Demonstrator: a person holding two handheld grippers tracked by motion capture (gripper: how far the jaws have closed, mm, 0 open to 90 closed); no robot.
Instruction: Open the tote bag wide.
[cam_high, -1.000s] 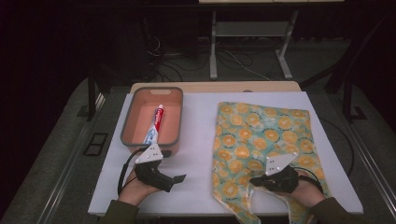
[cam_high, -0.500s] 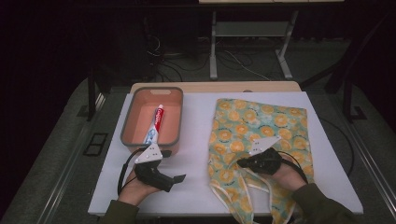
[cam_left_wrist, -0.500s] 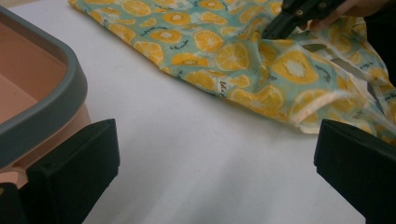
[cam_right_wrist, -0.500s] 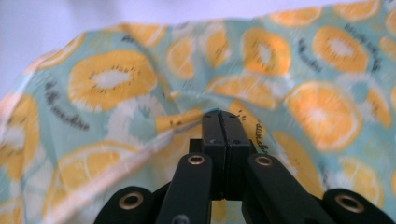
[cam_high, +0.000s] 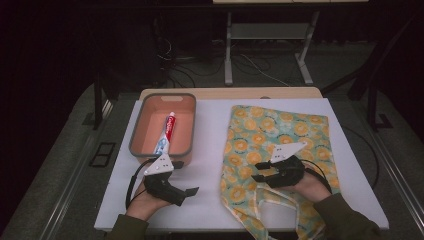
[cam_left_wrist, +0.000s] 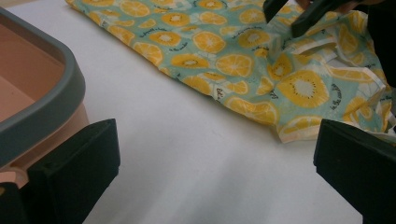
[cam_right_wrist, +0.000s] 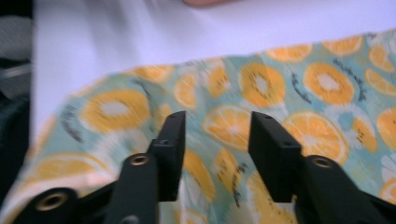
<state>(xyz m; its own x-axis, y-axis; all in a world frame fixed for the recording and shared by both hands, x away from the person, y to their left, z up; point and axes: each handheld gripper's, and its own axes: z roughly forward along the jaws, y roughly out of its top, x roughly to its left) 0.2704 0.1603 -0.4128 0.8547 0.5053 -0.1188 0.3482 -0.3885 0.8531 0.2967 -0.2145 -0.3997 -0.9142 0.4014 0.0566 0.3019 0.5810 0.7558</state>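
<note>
A cloth bag (cam_high: 265, 125) printed with orange slices lies flat on the right half of the white mat, its near end rumpled and its handles loose. My right gripper (cam_high: 259, 175) hovers over the bag's near left part; its jaws have just been opening and stand apart with nothing between them. In the right gripper view the right gripper (cam_right_wrist: 215, 140) has only the printed cloth (cam_right_wrist: 322, 79) beneath it. My left gripper (cam_high: 187, 195) rests on the mat near the front edge, open and empty. In the left gripper view it (cam_left_wrist: 215, 177) faces the bag (cam_left_wrist: 224, 46) and the right gripper (cam_left_wrist: 299, 11).
A salmon bin with a grey rim (cam_high: 136, 131) stands at the left of the mat, a toothpaste tube (cam_high: 167, 131) lying inside. Its corner (cam_left_wrist: 60, 93) is close to my left jaw. Bare white mat (cam_high: 210, 150) separates bin and bag. Table legs and cables are beyond the far edge.
My right gripper has moved left and away from the near edge, over the bag. The bag's near end has been drawn in and rumpled. The left gripper has stayed put.
</note>
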